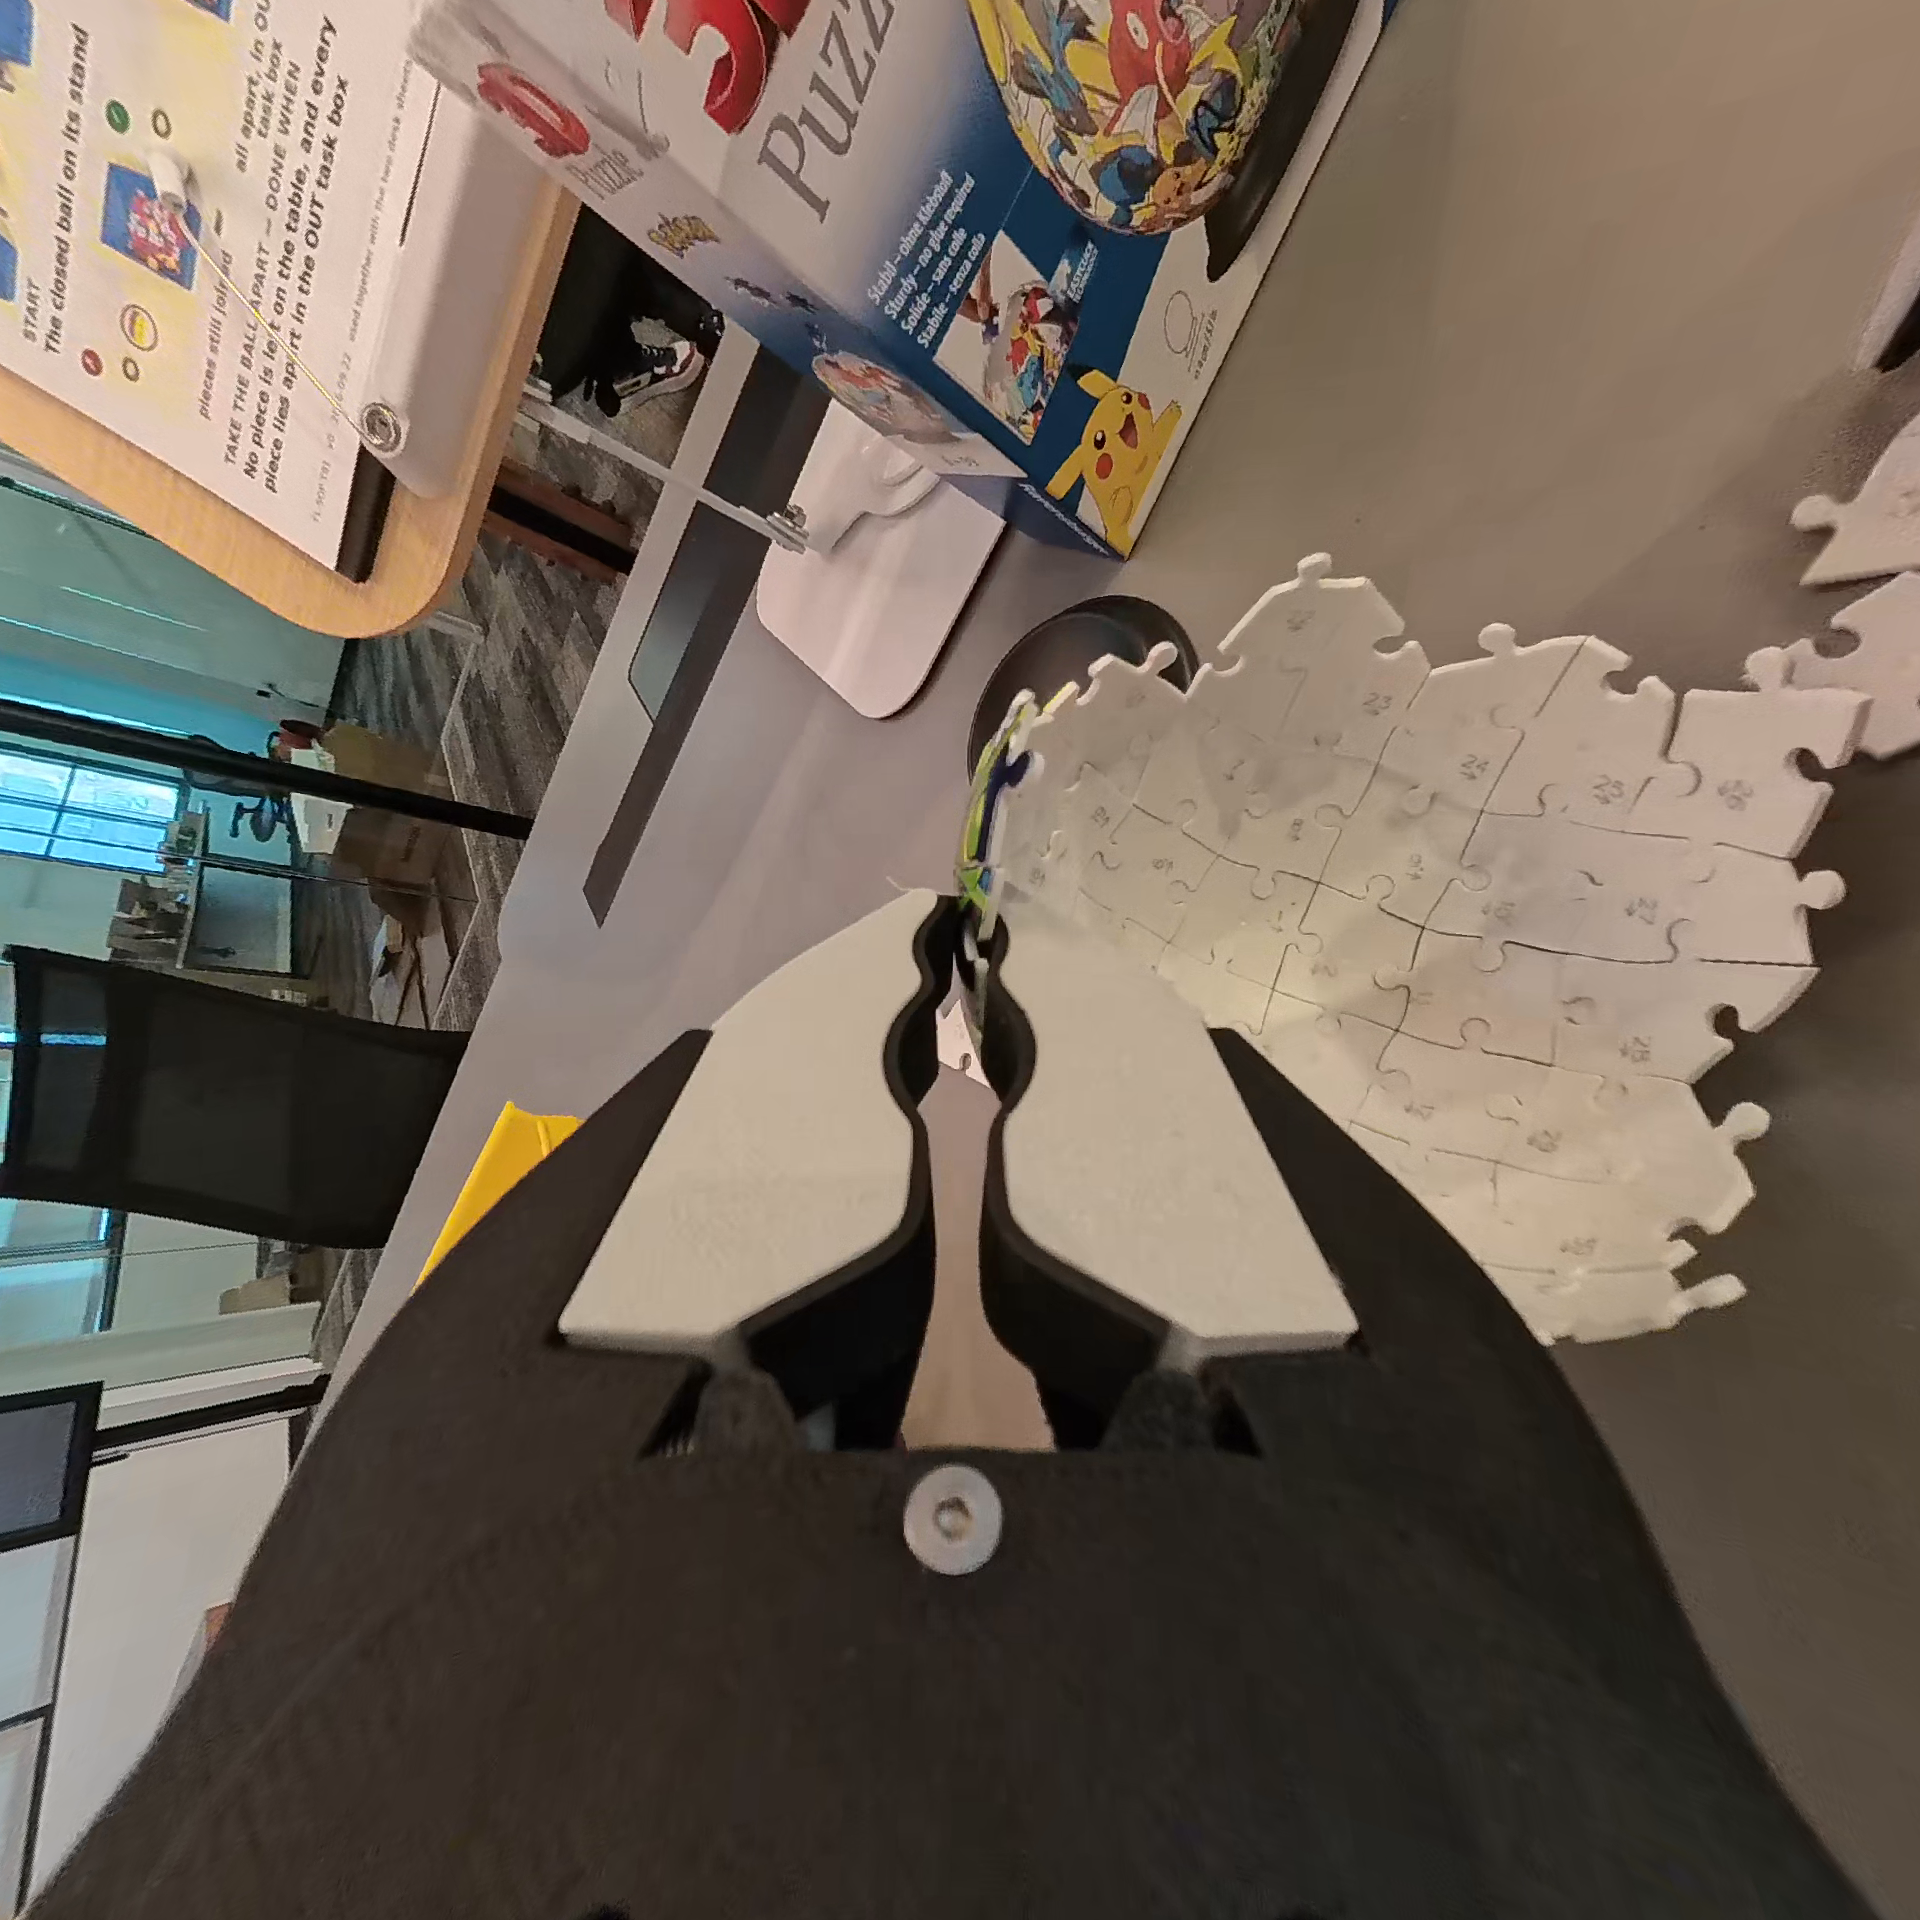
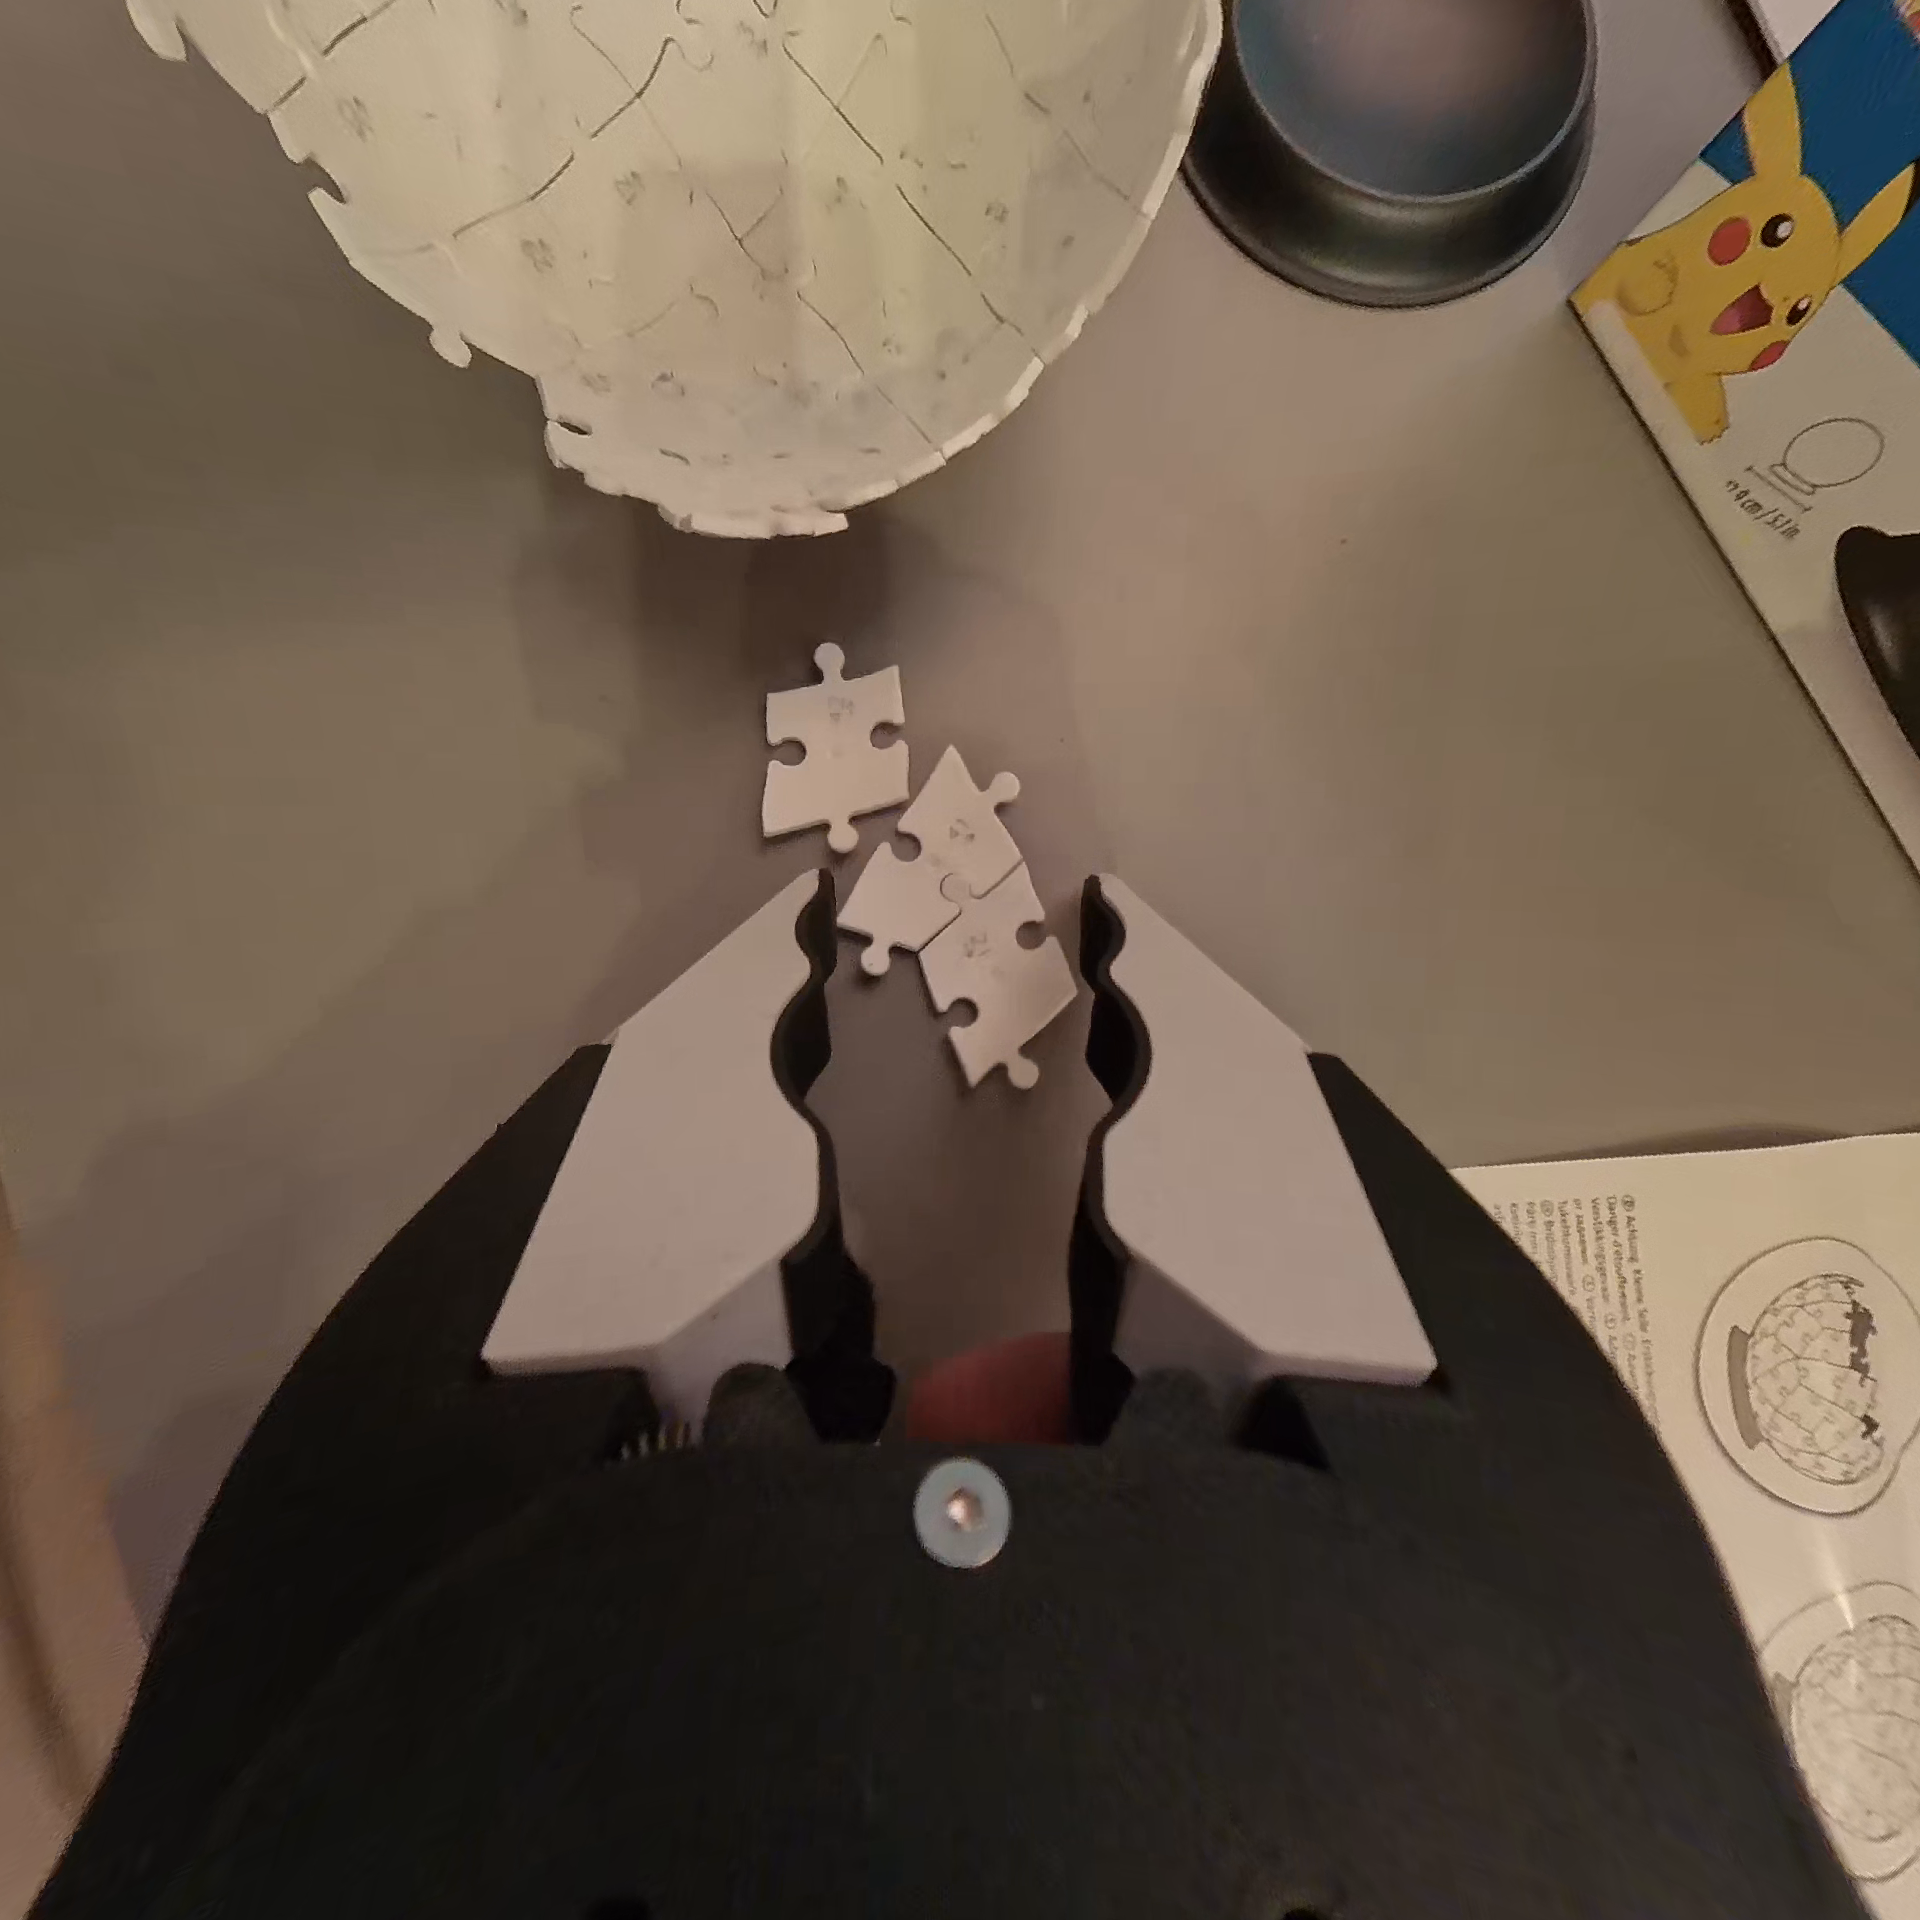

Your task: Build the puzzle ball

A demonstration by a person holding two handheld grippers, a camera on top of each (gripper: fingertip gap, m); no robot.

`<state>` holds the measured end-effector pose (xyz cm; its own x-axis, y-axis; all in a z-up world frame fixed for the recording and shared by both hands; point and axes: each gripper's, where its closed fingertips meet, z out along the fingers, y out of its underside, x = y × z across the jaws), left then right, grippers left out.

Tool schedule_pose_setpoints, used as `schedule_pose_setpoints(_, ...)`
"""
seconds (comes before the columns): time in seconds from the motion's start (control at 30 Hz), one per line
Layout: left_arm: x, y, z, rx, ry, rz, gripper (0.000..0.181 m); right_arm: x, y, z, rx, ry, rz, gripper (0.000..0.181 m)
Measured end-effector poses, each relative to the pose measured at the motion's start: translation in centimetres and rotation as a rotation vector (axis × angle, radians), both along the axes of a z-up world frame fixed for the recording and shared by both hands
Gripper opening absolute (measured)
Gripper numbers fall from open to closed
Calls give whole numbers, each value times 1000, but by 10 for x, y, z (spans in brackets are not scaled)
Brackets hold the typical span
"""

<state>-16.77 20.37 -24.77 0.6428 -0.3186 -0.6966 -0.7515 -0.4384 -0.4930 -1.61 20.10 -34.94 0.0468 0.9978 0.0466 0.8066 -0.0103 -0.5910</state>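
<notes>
left tongs (image 1: 966, 940) clamped on shell (image 1: 1455, 935) rim, hollow white side facing camera | right tongs (image 2: 956, 914) wide open, empty, over joined pieces (image 2: 961, 909) on worktop (image 2: 1351, 779), long axis along fingers

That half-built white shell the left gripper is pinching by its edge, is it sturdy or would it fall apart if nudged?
Probably fragile: the puzzle shell is many thin pieces joined only by interlocking tabs, so a push might pop seams. It looks light, since the left gripper holds it by the rim alone. Its curved form would likely rock if set on the table.
</notes>
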Motion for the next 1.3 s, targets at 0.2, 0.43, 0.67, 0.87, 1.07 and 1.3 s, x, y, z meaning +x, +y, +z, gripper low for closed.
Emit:
schedule_pose_setpoints(0.2,-3,-1,0,-3,-8,8,2,2,-5,5,-35,15,5,48)
schedule_pose_setpoints(0.43,-4,-1,0,-3,-14,14,2,-1,-10,12,-29,43,50,46)
schedule_pose_setpoints(0.67,-6,-2,0,-3,-18,19,2,-22,-20,8,19,30,132,43)
schedule_pose_setpoints(0.87,-7,-1,0,-1,-18,12,2,-28,-19,2,35,16,152,35)
schedule_pose_setpoints(1.07,-9,-1,1,5,-18,1,2,-28,-24,0,4,23,164,25)
schedule_pose_setpoints(1.3,-10,-1,1,13,-23,-3,2,-16,-49,0,-53,-14,272,26)
